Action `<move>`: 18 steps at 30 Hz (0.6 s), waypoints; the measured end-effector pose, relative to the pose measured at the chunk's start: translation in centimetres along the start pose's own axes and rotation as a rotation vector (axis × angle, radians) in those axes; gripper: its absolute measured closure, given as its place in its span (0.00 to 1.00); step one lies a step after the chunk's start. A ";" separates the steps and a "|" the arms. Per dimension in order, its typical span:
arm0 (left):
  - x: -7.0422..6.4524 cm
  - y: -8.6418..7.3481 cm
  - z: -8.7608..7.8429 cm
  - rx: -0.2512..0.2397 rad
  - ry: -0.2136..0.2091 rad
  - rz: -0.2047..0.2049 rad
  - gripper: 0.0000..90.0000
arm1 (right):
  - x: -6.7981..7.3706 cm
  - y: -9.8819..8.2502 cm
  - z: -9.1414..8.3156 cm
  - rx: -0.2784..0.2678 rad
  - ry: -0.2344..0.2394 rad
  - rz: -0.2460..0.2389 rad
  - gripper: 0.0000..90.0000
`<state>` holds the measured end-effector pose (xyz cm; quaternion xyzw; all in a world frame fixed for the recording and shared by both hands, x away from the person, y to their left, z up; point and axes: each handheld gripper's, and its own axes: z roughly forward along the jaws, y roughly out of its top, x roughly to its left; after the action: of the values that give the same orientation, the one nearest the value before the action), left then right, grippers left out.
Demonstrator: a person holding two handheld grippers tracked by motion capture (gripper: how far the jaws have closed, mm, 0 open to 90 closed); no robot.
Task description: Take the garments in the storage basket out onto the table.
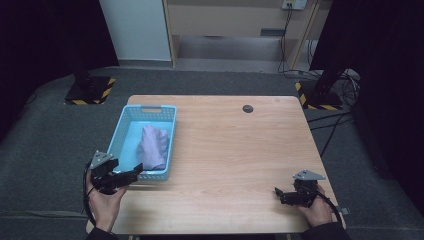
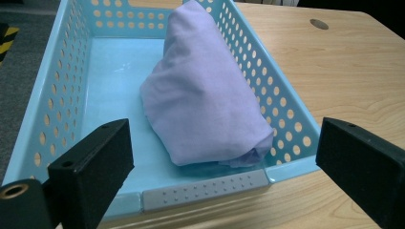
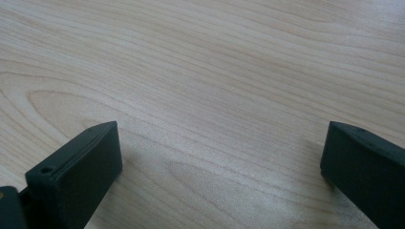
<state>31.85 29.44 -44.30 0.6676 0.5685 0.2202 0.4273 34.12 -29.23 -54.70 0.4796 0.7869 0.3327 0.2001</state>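
A light blue perforated basket (image 1: pixel 131 116) stands on the left part of the wooden table (image 1: pixel 235 145). A folded lilac cloth (image 1: pixel 154 145) lies inside it, heaped against its right wall. In the left gripper view the cloth (image 2: pixel 203 90) rises above the basket's rim (image 2: pixel 205 188). My left gripper (image 1: pixel 134 174) hovers at the basket's near end, open, with nothing between its jaws (image 2: pixel 224 167). My right gripper (image 1: pixel 278 192) rests low over the table near the front right corner, open and empty (image 3: pixel 222 157).
A small dark grommet (image 1: pixel 247 108) sits in the table near its far edge. Black stand bases with yellow-black tape (image 1: pixel 90 90) stand on the grey floor behind the table, with cables at the back right.
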 end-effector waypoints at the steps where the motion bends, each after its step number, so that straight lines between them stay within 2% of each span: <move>1: 0.0 0.1 0.1 0.003 0.003 0.001 0.06 | 0.0 0.0 0.0 0.000 0.000 0.000 0.01; 18: 0.4 1.6 1.6 0.015 0.021 -0.002 0.06 | 0.0 0.0 0.0 0.000 0.000 0.000 0.01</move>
<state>34.12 29.35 -43.86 0.6678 0.5752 0.2227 0.4166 34.12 -29.23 -54.70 0.4796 0.7869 0.3328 0.2001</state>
